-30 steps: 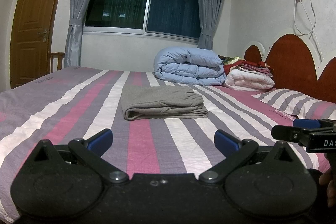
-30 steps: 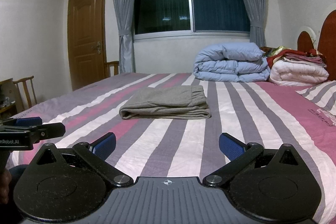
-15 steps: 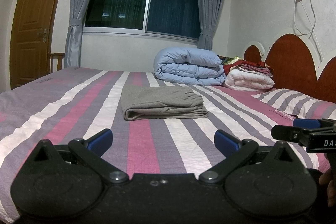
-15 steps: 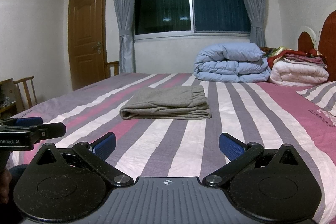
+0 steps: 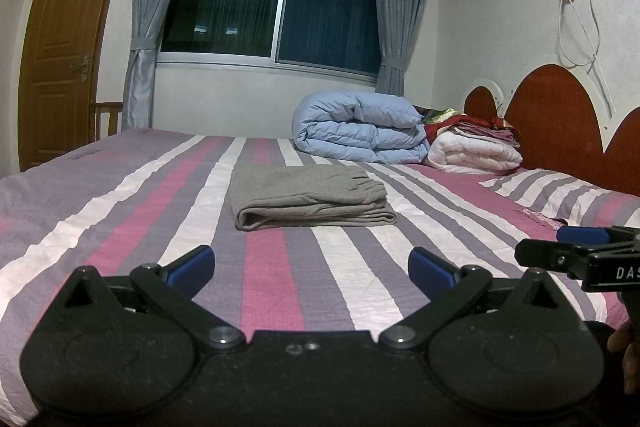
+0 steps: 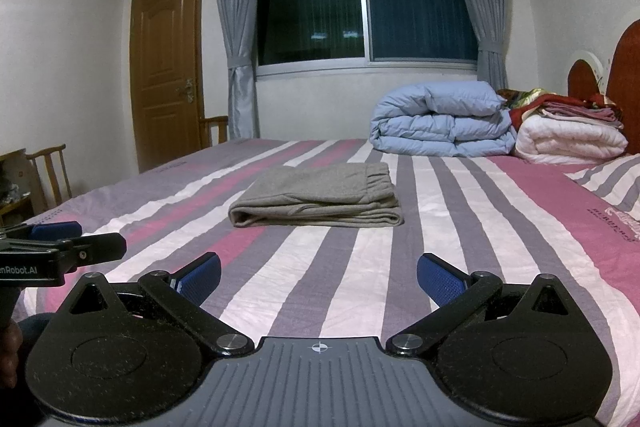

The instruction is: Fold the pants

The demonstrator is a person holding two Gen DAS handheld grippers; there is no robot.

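Grey pants (image 5: 308, 197) lie folded into a flat rectangle on the striped bed (image 5: 120, 211), with the elastic waistband at the right end. They also show in the right wrist view (image 6: 320, 201). My left gripper (image 5: 312, 267) is open and empty, held low near the bed's front, well short of the pants. My right gripper (image 6: 318, 277) is open and empty too, at about the same distance. Each gripper shows at the edge of the other's view: the right one (image 5: 576, 251) and the left one (image 6: 60, 247).
A rolled light-blue duvet (image 5: 360, 131) and a stack of white and red bedding (image 5: 476, 147) sit at the far right by the red headboard (image 5: 552, 115). A wooden door (image 6: 168, 67) and chairs (image 6: 50, 171) stand left of the bed. A curtained window (image 5: 276, 3) is behind.
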